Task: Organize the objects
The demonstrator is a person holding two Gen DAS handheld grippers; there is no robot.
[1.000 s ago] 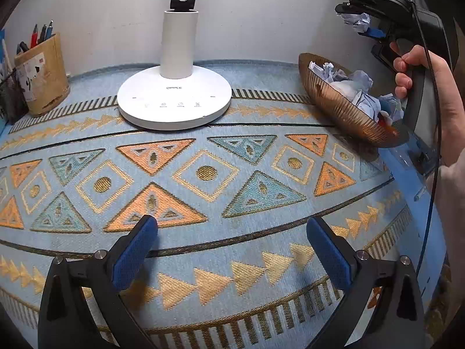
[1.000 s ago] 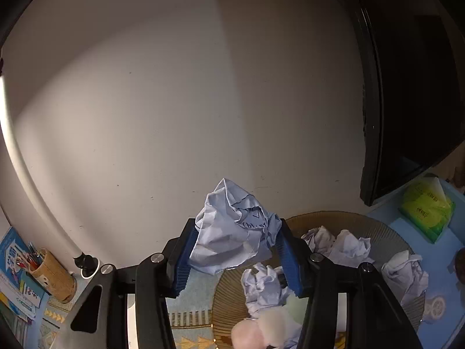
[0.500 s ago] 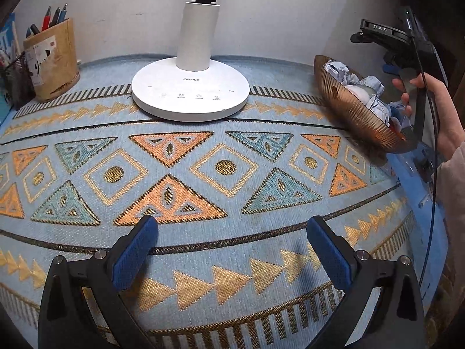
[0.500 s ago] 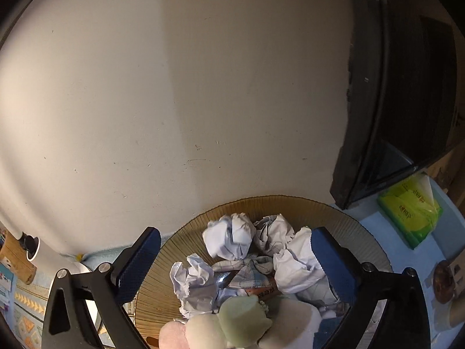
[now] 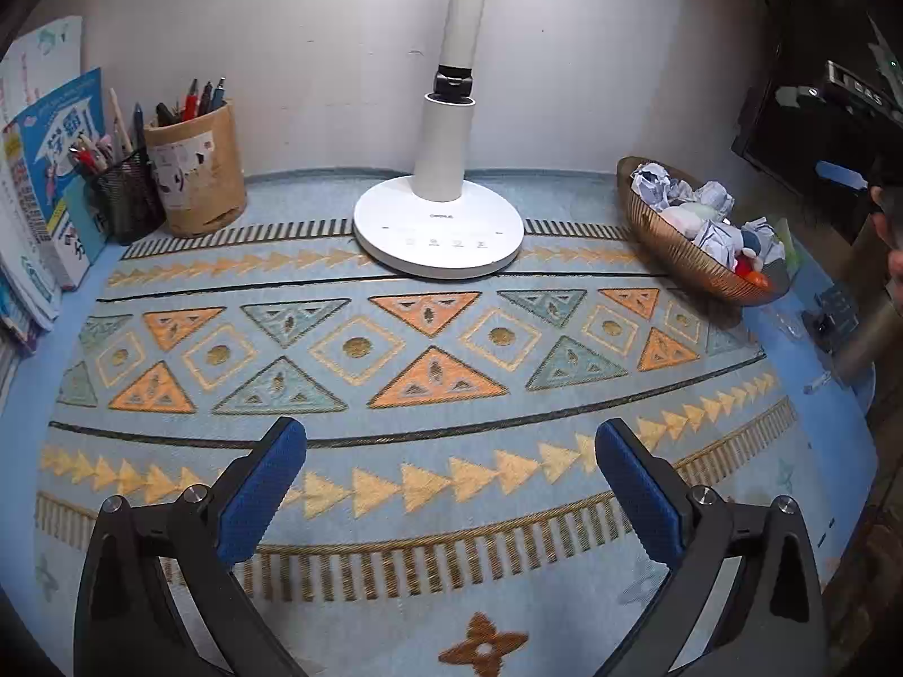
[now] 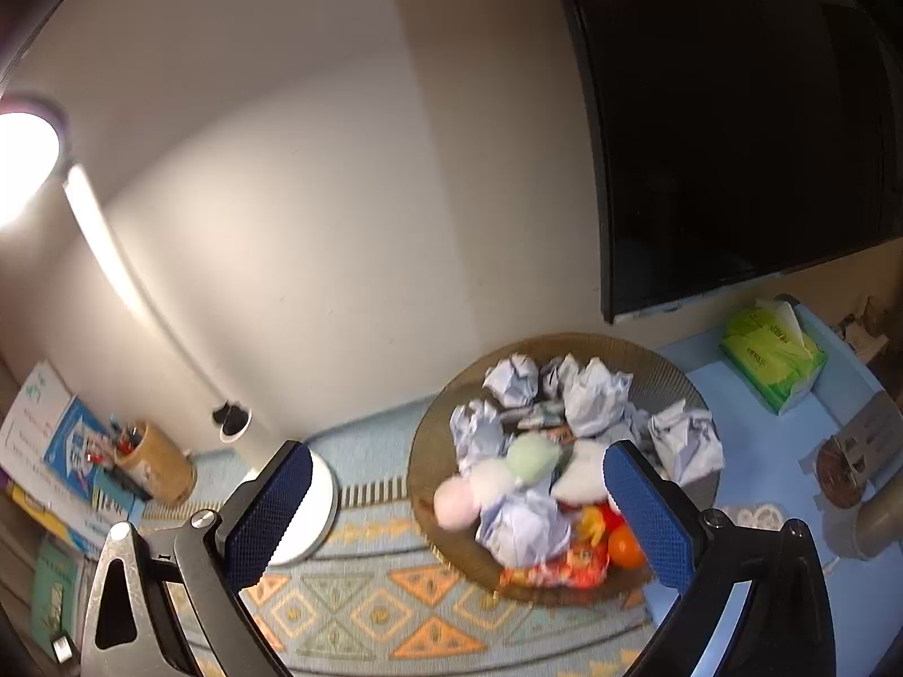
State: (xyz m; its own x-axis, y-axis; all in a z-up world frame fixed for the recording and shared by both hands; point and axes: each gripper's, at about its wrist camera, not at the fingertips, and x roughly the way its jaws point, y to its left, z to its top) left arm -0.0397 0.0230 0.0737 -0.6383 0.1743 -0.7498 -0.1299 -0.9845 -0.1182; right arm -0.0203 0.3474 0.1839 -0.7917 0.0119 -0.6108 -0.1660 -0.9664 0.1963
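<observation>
Blue patterned woven mat (image 5: 429, 350) bare | crumpled pale-blue paper balls (image 6: 598, 400) in brown ribbed wicker bowl (image 6: 660, 372), mat's right end | likely light, crushable; pinch gently across middle | left gripper (image 5: 448, 485), right gripper (image 6: 457, 508) jaws wide, empty

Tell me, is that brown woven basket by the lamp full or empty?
Nearly full. The basket holds a heap of crumpled paper balls, some soft pastel lumps and orange and red items at its near edge.
</observation>
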